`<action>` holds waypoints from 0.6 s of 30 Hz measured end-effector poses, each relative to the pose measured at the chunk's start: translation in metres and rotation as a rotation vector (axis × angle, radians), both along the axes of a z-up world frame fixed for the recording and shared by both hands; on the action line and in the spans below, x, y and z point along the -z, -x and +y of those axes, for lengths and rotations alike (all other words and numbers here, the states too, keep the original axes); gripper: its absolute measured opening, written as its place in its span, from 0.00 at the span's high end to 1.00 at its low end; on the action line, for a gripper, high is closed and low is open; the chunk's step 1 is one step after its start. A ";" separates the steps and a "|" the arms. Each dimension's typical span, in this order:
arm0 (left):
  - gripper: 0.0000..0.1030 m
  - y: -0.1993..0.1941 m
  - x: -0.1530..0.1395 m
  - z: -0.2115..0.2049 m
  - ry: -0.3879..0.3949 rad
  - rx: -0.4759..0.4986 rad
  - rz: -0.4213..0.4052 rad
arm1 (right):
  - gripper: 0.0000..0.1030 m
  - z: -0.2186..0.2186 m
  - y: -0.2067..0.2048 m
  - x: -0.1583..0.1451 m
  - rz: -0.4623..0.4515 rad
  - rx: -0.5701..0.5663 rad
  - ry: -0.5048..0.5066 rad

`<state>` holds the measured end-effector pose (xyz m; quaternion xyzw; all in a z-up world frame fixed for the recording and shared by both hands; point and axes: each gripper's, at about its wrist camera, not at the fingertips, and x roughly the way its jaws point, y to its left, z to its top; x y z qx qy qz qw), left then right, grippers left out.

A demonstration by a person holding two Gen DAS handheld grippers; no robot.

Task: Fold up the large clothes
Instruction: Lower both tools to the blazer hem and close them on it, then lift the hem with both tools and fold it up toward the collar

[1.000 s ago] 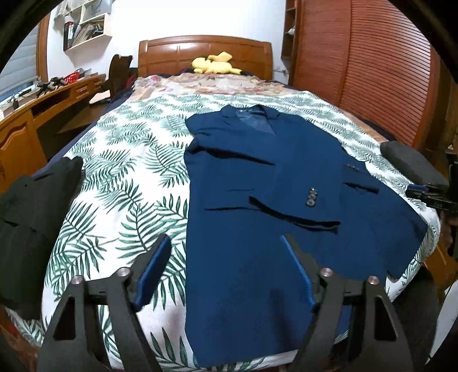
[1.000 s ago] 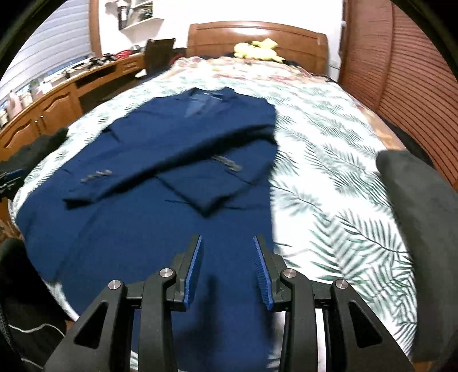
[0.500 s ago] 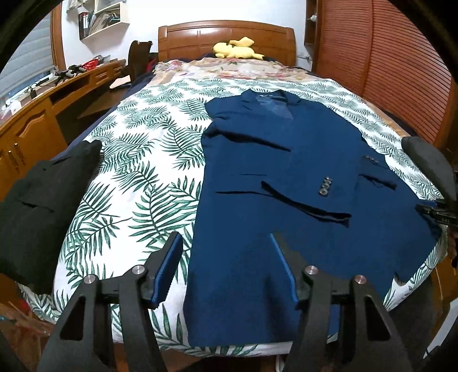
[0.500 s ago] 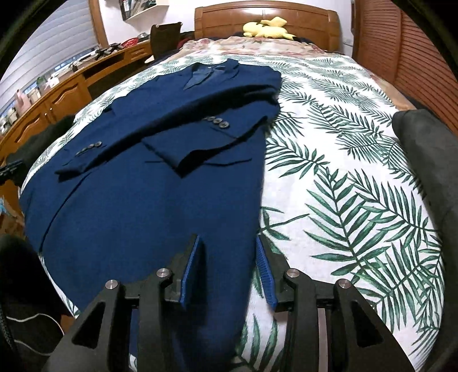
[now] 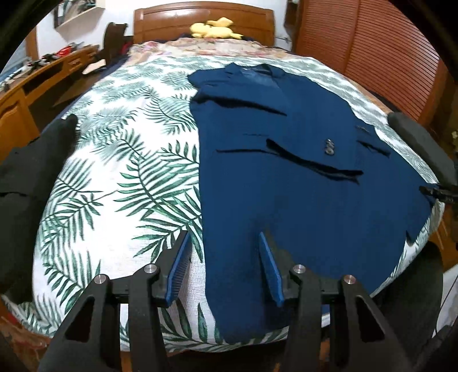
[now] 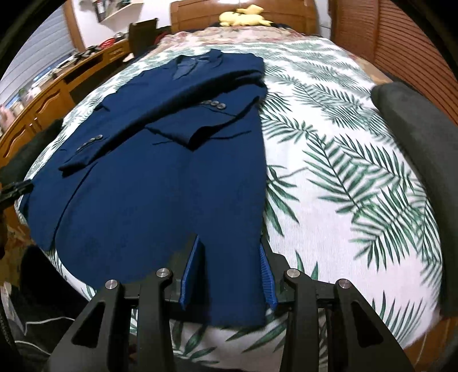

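A navy blue suit jacket (image 5: 300, 171) lies flat on the palm-leaf bedspread (image 5: 120, 171), collar toward the headboard, both sleeves folded across its front. It also shows in the right wrist view (image 6: 160, 183). My left gripper (image 5: 223, 243) is open and empty, straddling the jacket's left hem edge near the foot of the bed. My right gripper (image 6: 230, 249) is open and empty, its jaws either side of the jacket's right hem corner, low over the cloth.
A black garment (image 5: 25, 177) lies at the bed's left edge. A dark grey cushion (image 6: 420, 160) sits at the right edge. A yellow plush toy (image 5: 214, 27) rests by the wooden headboard. A wooden desk (image 5: 31, 88) stands left, slatted doors right.
Both grippers have moved down and closer to the jacket's hem. The left one has shifted toward the jacket's left edge, the right one onto its right hem corner. Both stay open.
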<state>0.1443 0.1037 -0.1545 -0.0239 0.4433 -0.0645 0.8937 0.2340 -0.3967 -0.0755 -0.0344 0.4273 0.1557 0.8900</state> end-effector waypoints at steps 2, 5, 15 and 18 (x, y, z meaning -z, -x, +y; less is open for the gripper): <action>0.51 0.001 0.002 0.004 0.024 0.025 -0.002 | 0.61 0.003 0.001 -0.001 0.009 0.024 0.008; 0.51 0.002 0.003 0.005 0.044 0.054 -0.005 | 0.61 0.006 0.001 -0.004 0.026 0.054 0.013; 0.61 0.007 0.001 -0.003 0.030 0.098 0.041 | 0.68 0.013 0.003 -0.010 0.038 0.053 0.003; 0.61 0.013 0.001 -0.004 0.027 0.073 0.047 | 0.68 0.010 0.004 -0.007 0.039 0.032 -0.002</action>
